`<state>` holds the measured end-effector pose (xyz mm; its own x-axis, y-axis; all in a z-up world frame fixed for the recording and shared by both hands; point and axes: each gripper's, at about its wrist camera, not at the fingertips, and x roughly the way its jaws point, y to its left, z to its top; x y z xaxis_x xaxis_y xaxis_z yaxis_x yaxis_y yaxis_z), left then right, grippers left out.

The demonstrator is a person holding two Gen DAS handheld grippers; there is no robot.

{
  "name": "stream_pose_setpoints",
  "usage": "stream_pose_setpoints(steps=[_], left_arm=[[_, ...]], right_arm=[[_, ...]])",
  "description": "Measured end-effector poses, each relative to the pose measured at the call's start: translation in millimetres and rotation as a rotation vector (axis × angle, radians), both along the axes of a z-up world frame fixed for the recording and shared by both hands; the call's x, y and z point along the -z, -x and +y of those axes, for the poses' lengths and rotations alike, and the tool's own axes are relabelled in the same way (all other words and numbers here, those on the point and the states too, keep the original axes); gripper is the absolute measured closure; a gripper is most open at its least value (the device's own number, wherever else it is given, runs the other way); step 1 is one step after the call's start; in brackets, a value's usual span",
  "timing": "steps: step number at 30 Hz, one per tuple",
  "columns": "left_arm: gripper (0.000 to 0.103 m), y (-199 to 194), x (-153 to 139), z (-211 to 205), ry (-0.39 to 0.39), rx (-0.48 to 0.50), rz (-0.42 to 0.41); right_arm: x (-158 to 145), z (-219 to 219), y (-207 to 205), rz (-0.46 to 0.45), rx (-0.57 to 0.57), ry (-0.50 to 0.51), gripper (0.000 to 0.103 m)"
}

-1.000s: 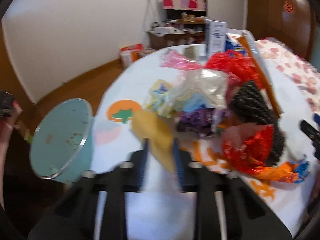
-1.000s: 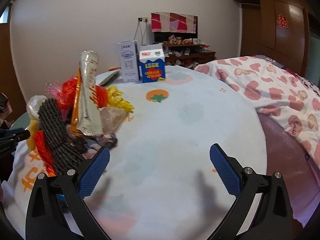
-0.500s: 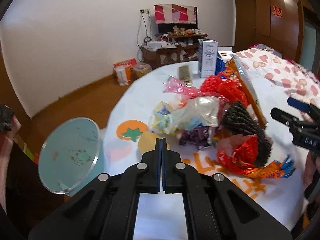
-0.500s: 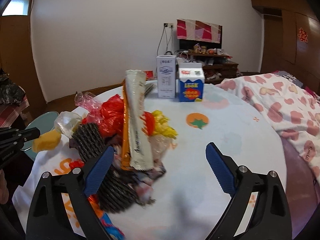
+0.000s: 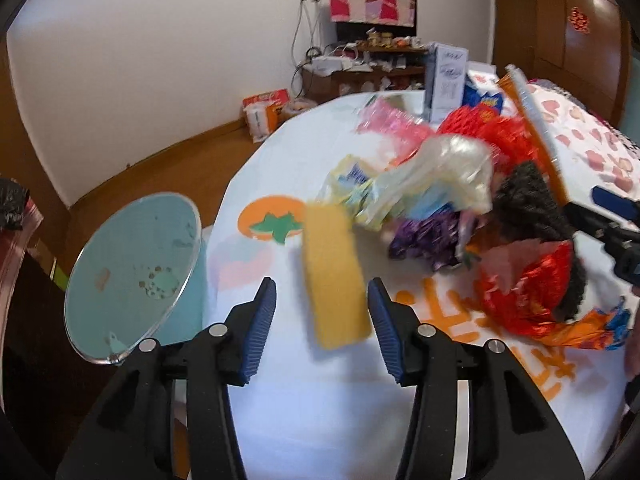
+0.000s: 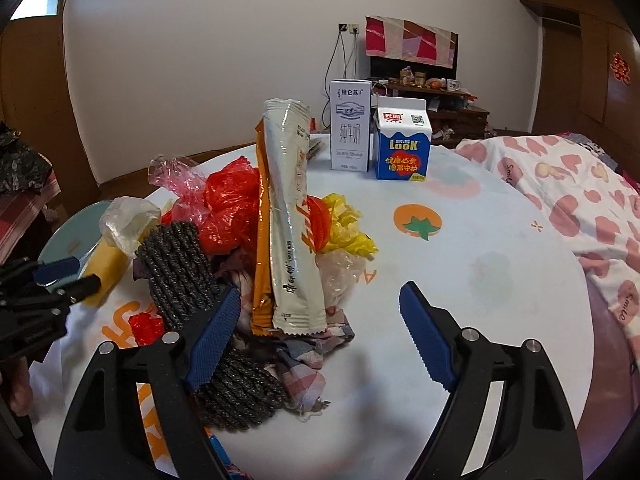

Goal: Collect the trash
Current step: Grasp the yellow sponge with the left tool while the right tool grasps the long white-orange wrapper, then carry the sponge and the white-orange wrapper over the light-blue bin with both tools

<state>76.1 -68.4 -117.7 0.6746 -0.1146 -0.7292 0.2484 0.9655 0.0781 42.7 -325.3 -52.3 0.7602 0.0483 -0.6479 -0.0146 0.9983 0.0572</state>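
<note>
A pile of trash lies on the round white table (image 5: 304, 400): a yellow sponge-like block (image 5: 334, 276), a clear plastic bag (image 5: 436, 176), a purple wrapper (image 5: 424, 238), red plastic (image 5: 524, 292) and a dark woven piece (image 5: 532, 204). My left gripper (image 5: 322, 322) is open, its fingers on either side of the near end of the yellow block, which looks blurred. My right gripper (image 6: 320, 332) is open in front of the pile, just below a tall beige and orange snack bag (image 6: 290, 220). The yellow block (image 6: 106, 268) shows at the left of the right wrist view.
A teal bin (image 5: 132, 276) with an open rim stands beside the table's left edge. Two cartons, white (image 6: 350, 124) and blue (image 6: 402, 140), stand at the table's far side. A heart-patterned quilt (image 6: 580, 200) lies to the right.
My left gripper was shut half a second ago and is now open, with the yellow block between its fingers. My right gripper has come nearer to the pile.
</note>
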Motion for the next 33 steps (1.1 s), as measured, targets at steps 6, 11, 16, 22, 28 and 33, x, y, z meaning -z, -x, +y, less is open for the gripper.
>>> stream_pose_setpoints(steps=[6,11,16,22,28,33], left_arm=[[0.077,-10,4,0,0.026,0.011,0.008],[0.083,-9,-1,-5,0.049,0.046,-0.001],[0.084,-1,-16,-3,0.058,0.057,-0.034],[0.084,12,-41,4,0.041,0.053,-0.098],[0.083,15,-62,24,0.040,0.014,-0.138],[0.084,14,-70,46,0.020,-0.045,-0.185]], right_arm=[[6,-3,-5,0.020,-0.002,-0.007,0.028],[13,-2,-10,0.060,-0.047,-0.043,0.063],[13,0,-8,0.057,-0.069,-0.049,0.090],[-2,0,0,0.023,-0.065,-0.022,0.095],[-33,5,8,-0.004,-0.082,-0.011,0.095],[-56,25,1,0.005,-0.147,-0.041,0.095]])
